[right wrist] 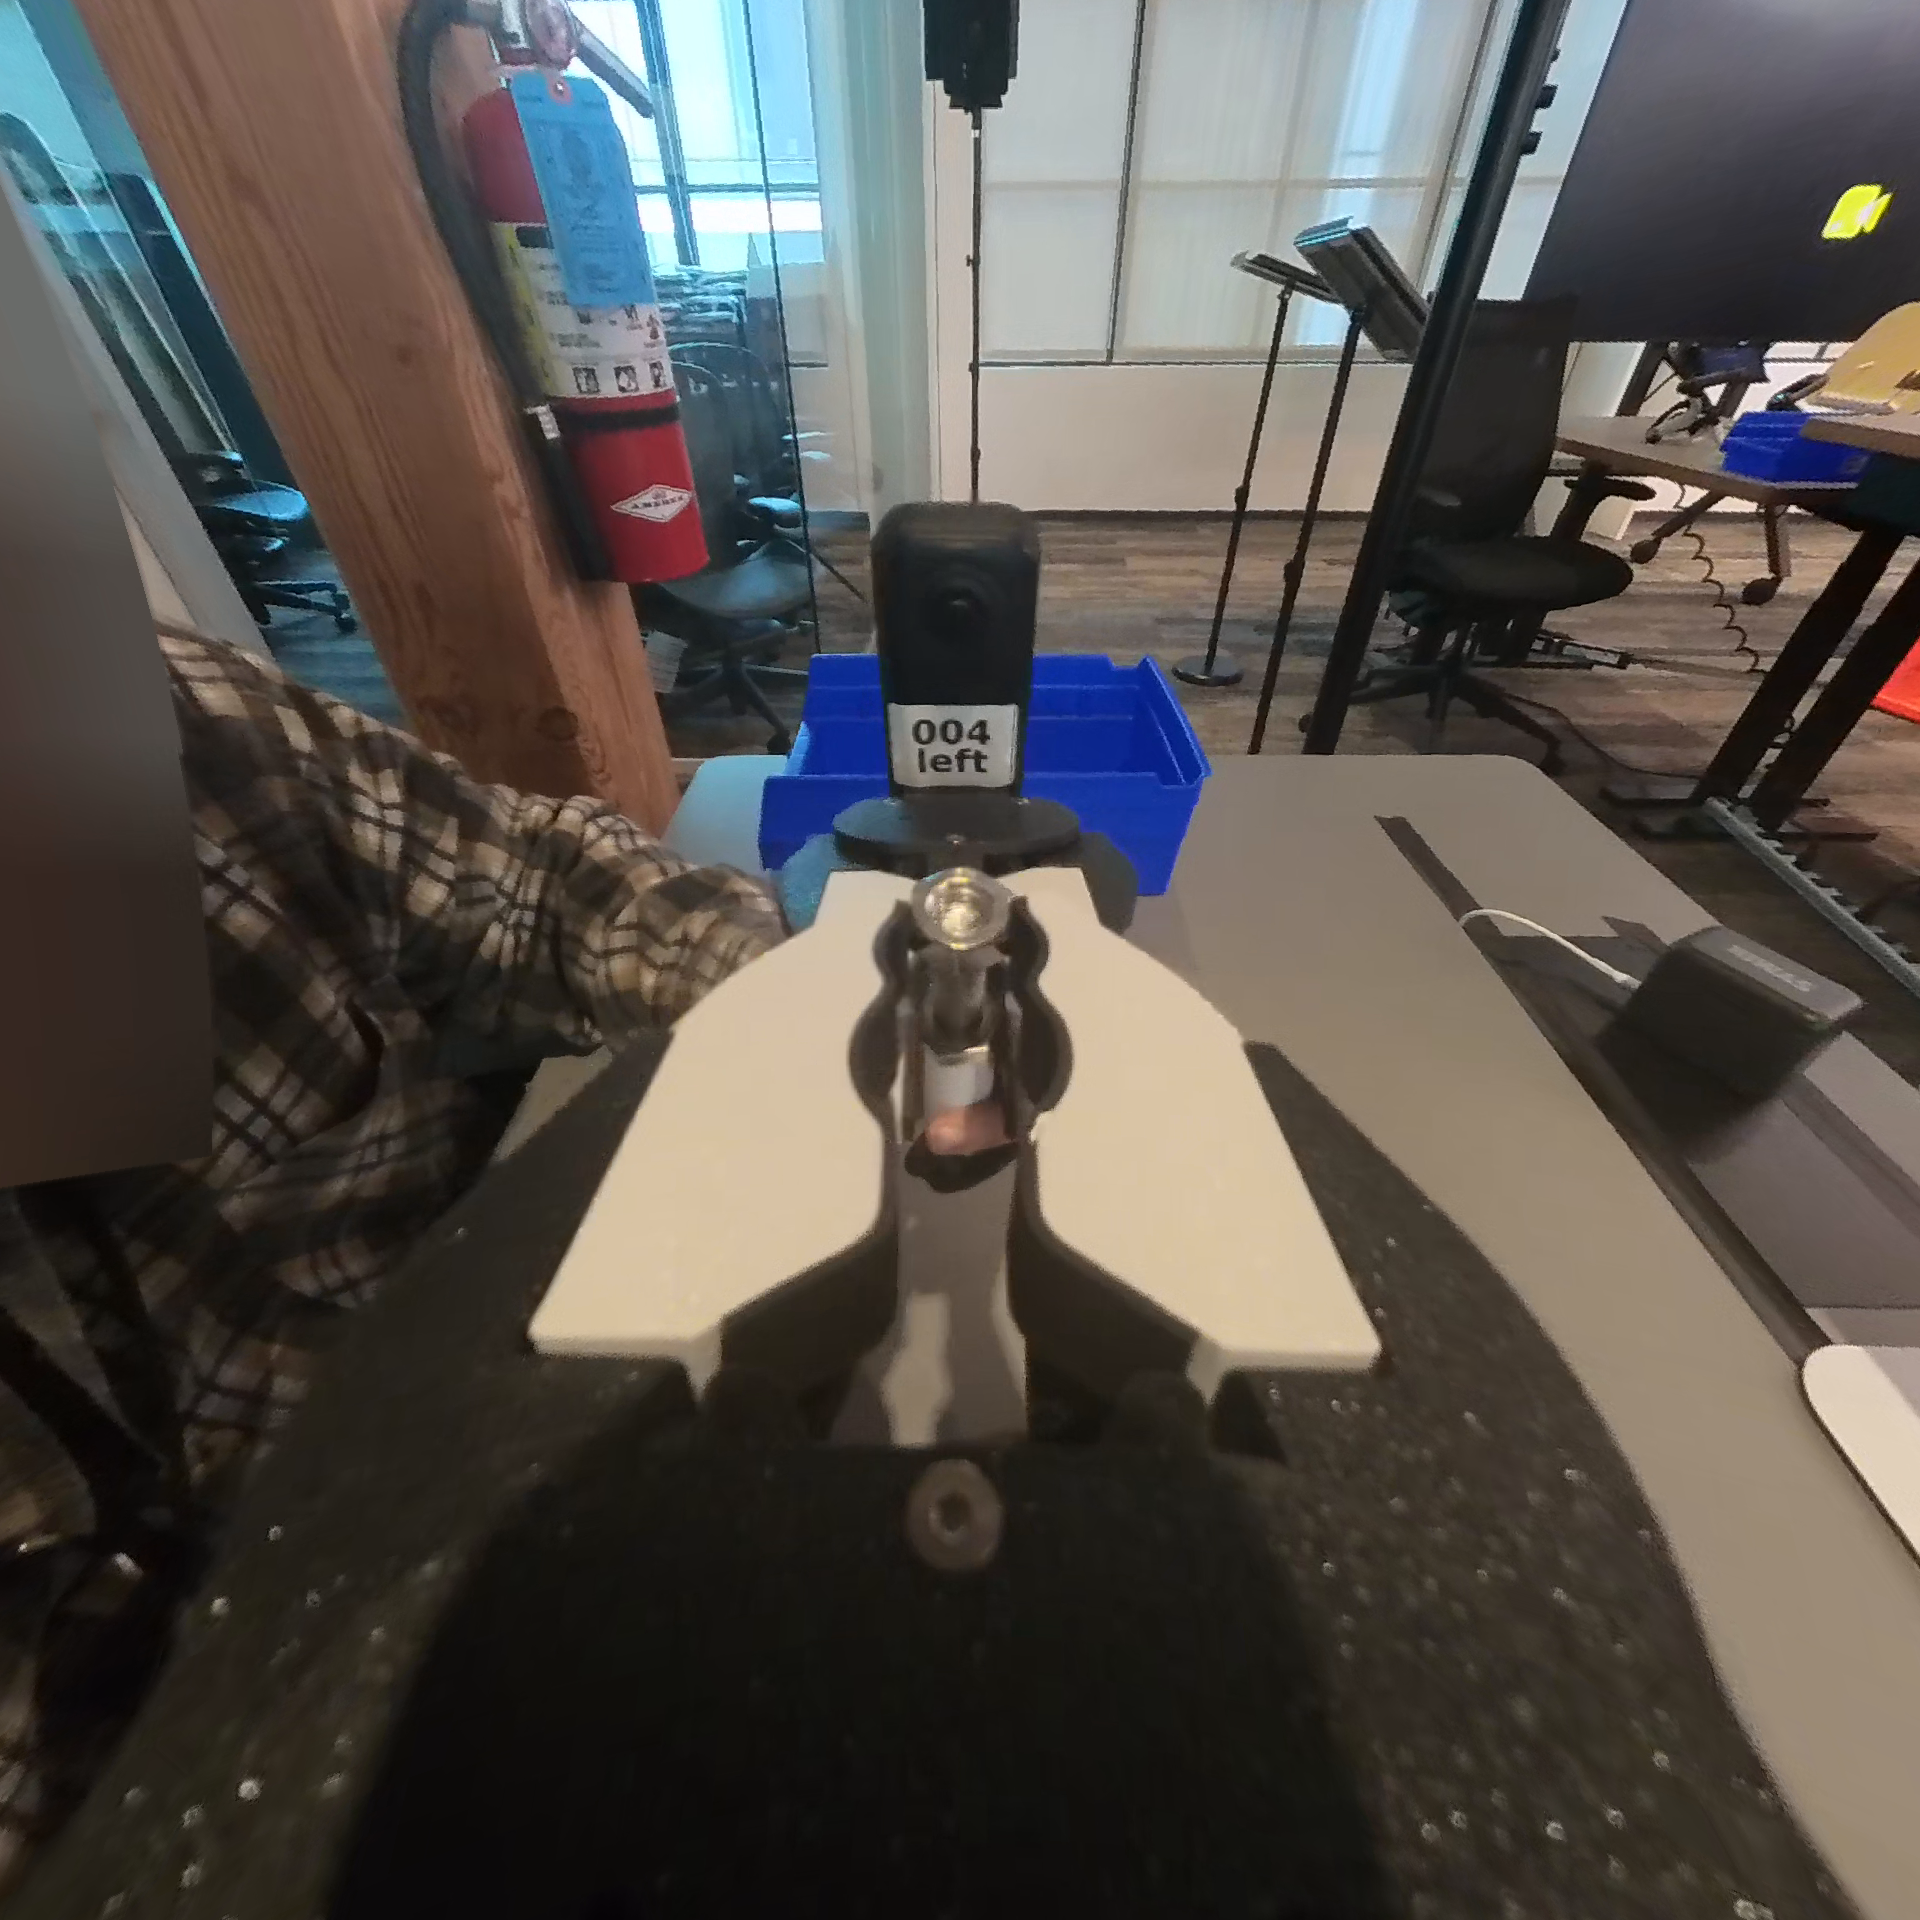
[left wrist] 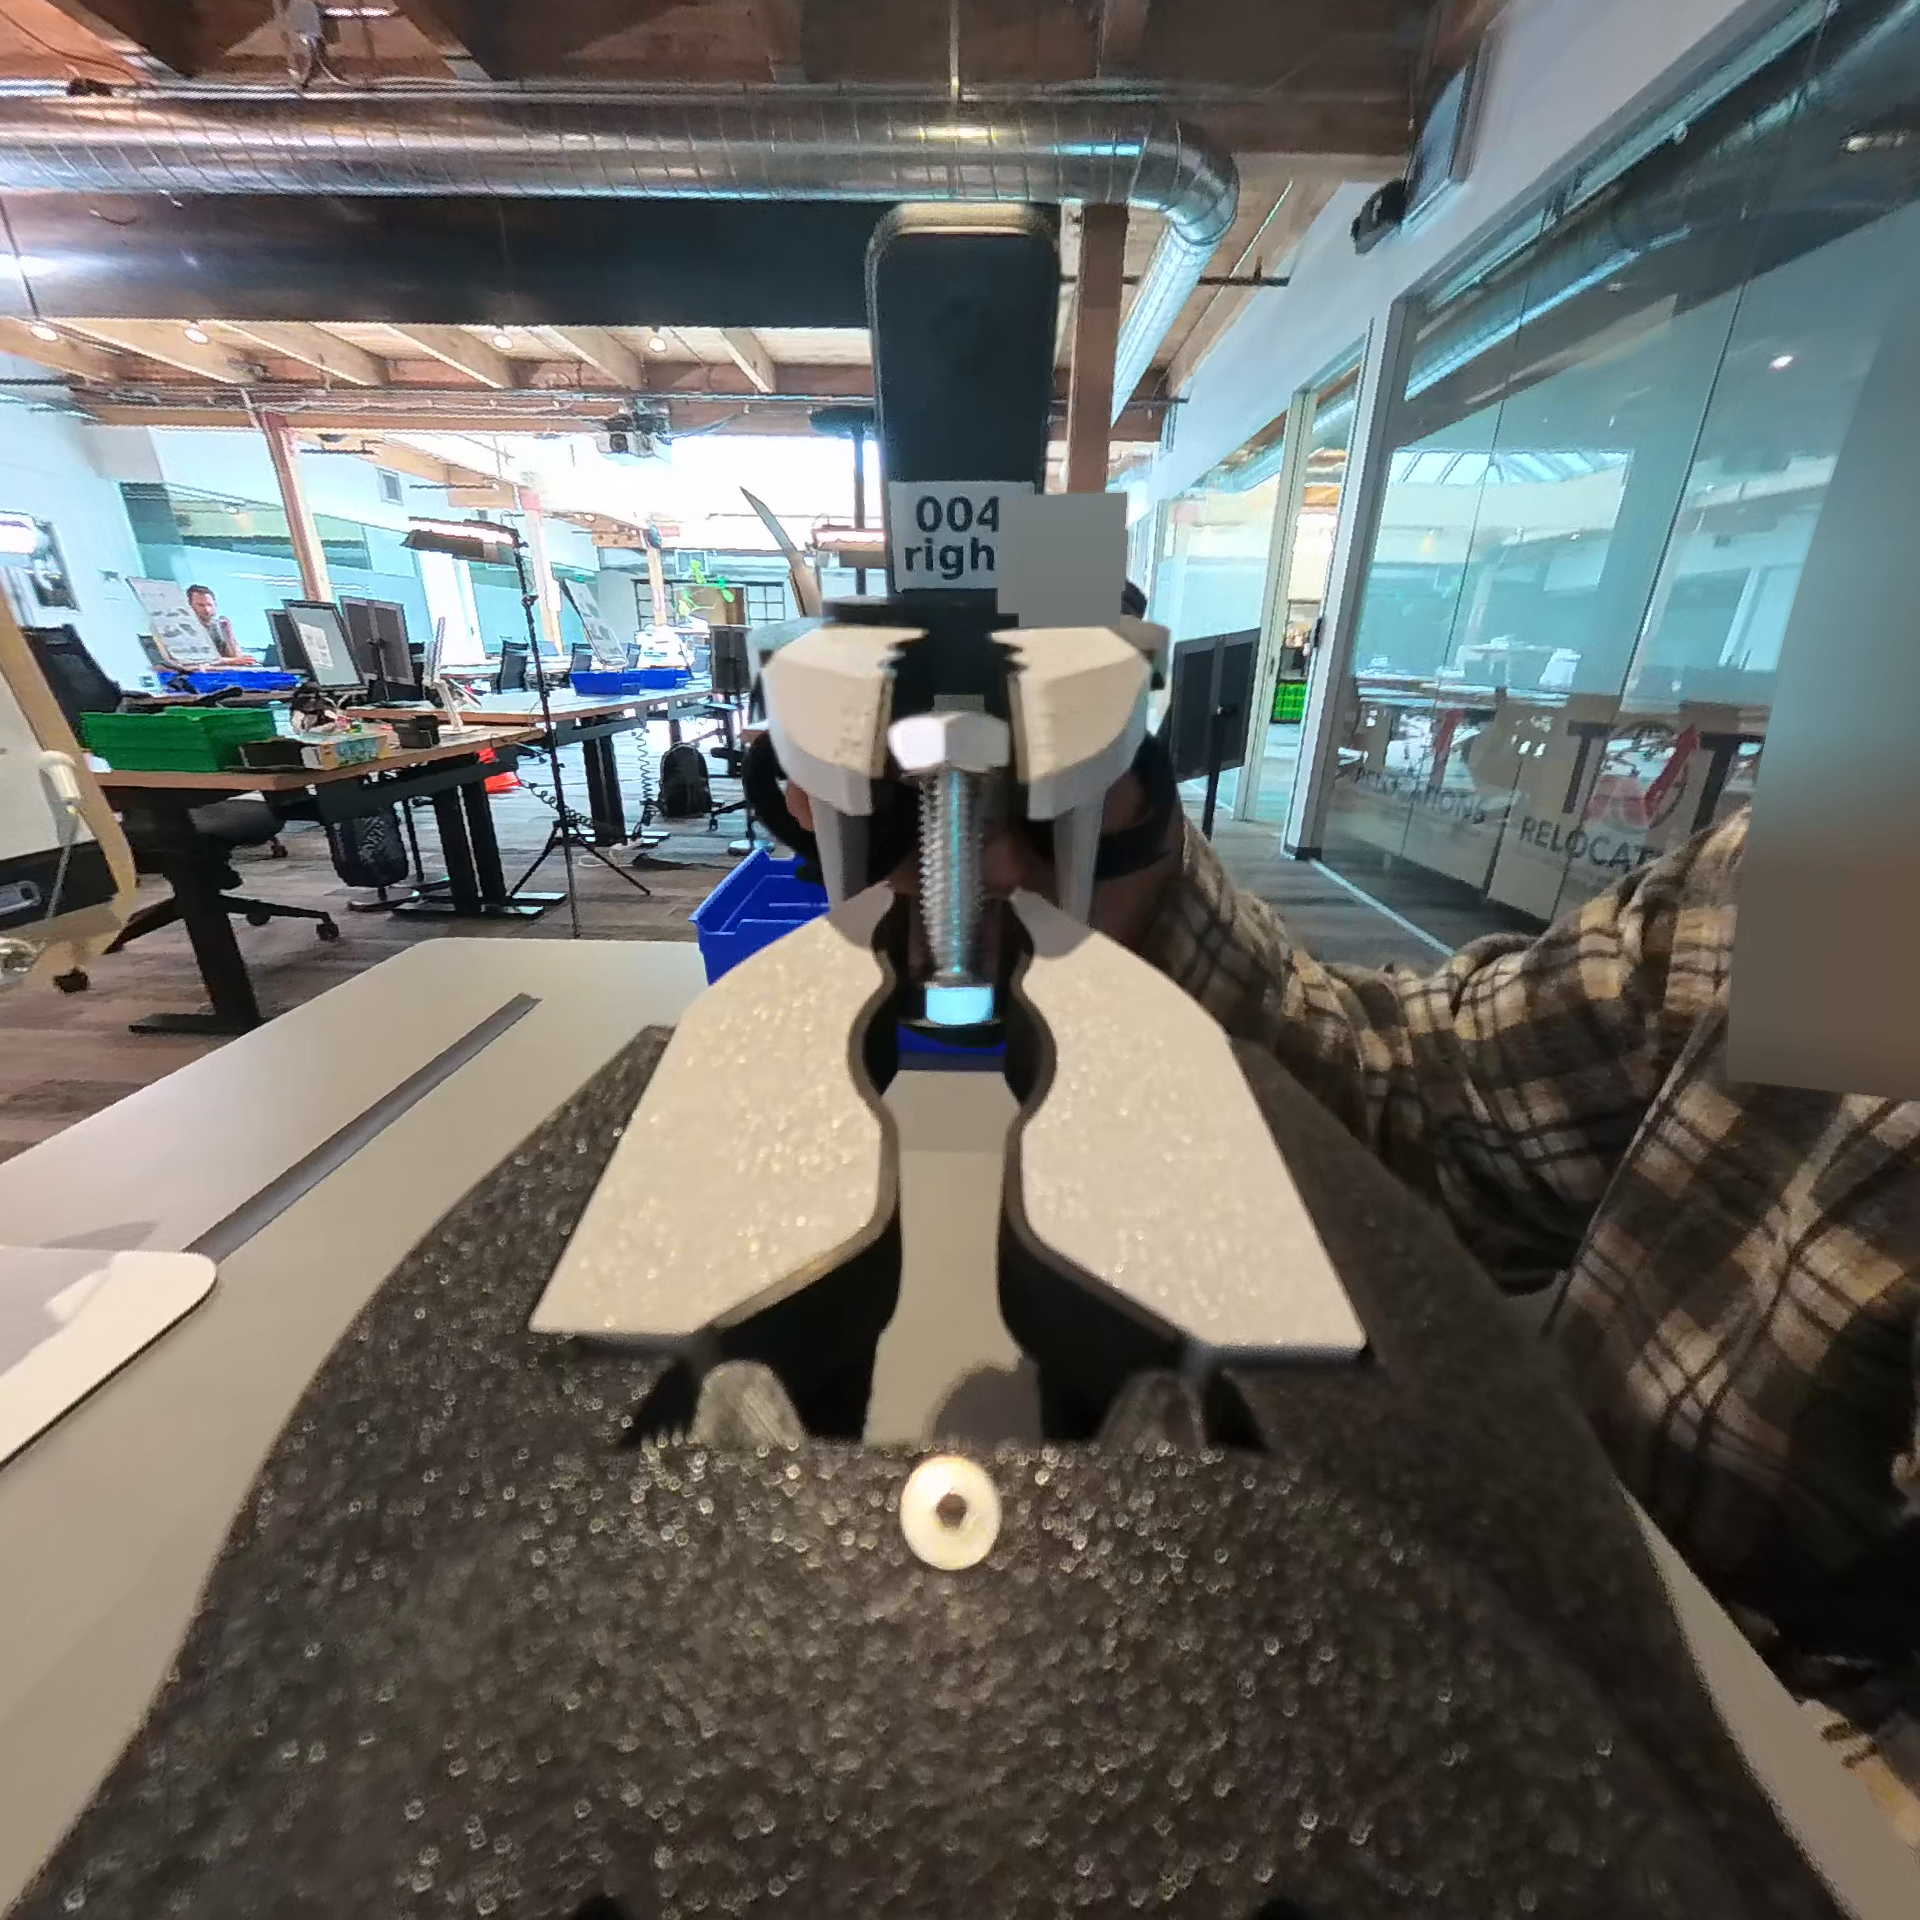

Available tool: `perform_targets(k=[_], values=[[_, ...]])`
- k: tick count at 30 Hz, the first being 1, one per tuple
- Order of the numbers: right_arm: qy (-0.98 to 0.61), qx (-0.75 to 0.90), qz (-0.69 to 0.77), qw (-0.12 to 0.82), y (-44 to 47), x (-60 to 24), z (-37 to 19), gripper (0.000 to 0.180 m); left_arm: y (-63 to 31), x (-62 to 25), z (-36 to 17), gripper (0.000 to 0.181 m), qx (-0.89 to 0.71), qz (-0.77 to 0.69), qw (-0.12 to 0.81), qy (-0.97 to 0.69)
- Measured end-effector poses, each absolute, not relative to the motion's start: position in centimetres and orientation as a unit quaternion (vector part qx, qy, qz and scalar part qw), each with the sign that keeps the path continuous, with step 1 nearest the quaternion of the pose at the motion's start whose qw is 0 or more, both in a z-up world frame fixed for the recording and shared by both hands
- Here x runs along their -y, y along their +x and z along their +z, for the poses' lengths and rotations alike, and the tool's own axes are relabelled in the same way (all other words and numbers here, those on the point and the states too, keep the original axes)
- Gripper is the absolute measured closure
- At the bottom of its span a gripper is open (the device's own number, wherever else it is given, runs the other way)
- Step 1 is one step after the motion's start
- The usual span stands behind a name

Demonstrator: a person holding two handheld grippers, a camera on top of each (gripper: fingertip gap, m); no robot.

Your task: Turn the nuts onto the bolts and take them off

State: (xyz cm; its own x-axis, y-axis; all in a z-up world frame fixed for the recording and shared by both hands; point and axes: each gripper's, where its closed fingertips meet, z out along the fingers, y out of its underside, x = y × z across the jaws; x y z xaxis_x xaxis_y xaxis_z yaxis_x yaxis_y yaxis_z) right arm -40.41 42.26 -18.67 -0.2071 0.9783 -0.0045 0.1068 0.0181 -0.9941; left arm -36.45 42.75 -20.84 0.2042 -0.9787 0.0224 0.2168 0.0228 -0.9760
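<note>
A silver threaded bolt (left wrist: 948, 873) is held level between my two grippers, above the grey table (left wrist: 312, 1060). My left gripper (left wrist: 954, 1000) is shut on the bolt's near hex head (left wrist: 956, 1004). My right gripper (left wrist: 943, 748) faces it and is shut on the hex nut (left wrist: 937, 742) at the bolt's far end. In the right wrist view, my right gripper (right wrist: 956, 1081) holds the pale nut (right wrist: 956, 1075). The dark bolt shaft (right wrist: 956, 1003) runs away to the head (right wrist: 954, 916), which sits in the left gripper (right wrist: 954, 920). How far the nut is threaded on is hard to tell.
A blue bin (right wrist: 1143, 790) stands at the table's far edge and also shows in the left wrist view (left wrist: 748, 914). A black box with a white cable (right wrist: 1725, 1018) sits to the right. A person's plaid sleeve (left wrist: 1507, 1039) lies beside the grippers. A fire extinguisher (right wrist: 592, 364) hangs on a wooden post.
</note>
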Motion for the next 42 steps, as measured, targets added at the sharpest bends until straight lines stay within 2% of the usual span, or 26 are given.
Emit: perform_targets(k=[15, 18, 21, 27, 31, 35, 42], values=[[-0.457, 0.577, 0.526, 0.427, -39.4, -42.4, -17.8, 0.163, -36.7, -42.9, -20.7, 0.166, -0.383, -0.505, 0.598, -0.49], [-0.463, 0.546, 0.53, 0.455, -36.9, -43.3, -16.2, 0.162, -37.1, -43.3, -20.6, 0.166, -0.377, -0.5, 0.598, -0.499], [-0.525, 0.49, 0.469, 0.514, -31.0, -46.0, -16.2, 0.162, -37.6, -43.2, -20.1, 0.166, -0.382, -0.488, 0.606, -0.499], [-0.738, 0.316, 0.245, 0.543, -9.6, -50.3, -21.1, 0.162, -36.8, -42.8, -20.6, 0.166, -0.398, -0.48, 0.596, -0.506], [-0.809, 0.2, 0.184, 0.522, 2.0, -49.9, -24.4, 0.162, -35.8, -42.7, -21.3, 0.166, -0.404, -0.484, 0.581, -0.514], [-0.852, 0.156, 0.151, 0.476, 7.2, -50.6, -29.0, 0.162, -34.7, -42.1, -22.1, 0.166, -0.42, -0.48, 0.569, -0.52], [-0.919, 0.158, 0.105, 0.346, 9.7, -49.5, -37.8, 0.162, -33.8, -42.0, -23.2, 0.166, -0.432, -0.478, 0.551, -0.531]])
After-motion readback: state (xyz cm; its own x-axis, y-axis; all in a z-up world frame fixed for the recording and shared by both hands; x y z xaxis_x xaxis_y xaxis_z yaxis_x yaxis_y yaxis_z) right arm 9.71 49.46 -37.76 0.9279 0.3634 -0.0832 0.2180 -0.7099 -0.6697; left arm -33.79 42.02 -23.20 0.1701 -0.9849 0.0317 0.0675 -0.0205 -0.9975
